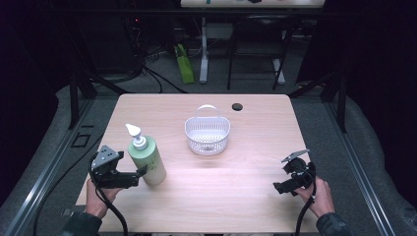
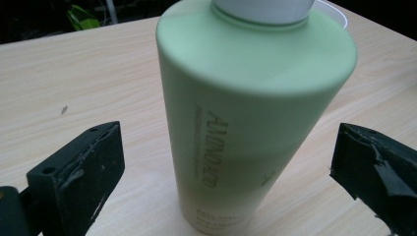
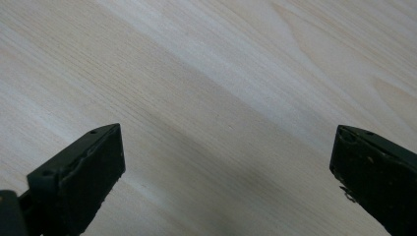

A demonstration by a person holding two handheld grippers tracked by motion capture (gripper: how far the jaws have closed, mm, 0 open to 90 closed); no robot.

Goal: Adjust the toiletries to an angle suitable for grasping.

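A pale green pump bottle (image 1: 147, 158) with a white pump head stands upright on the left part of the wooden table (image 1: 255, 123). My left gripper (image 1: 142, 171) is open right at the bottle's lower side. In the left gripper view the bottle (image 2: 246, 113) stands between and just beyond the two spread jaws, with a gap on each side. A white perforated basket (image 1: 207, 133) with a handle sits at the table's middle. My right gripper (image 1: 276, 187) is open near the front right, low over bare wood (image 3: 221, 98), with nothing between its jaws.
A small black round disc (image 1: 237, 106) lies near the table's far edge. Cables trail from both grippers off the front edge. Beyond the table are a green bag (image 1: 184, 64) on the floor, desk legs and dark frames.
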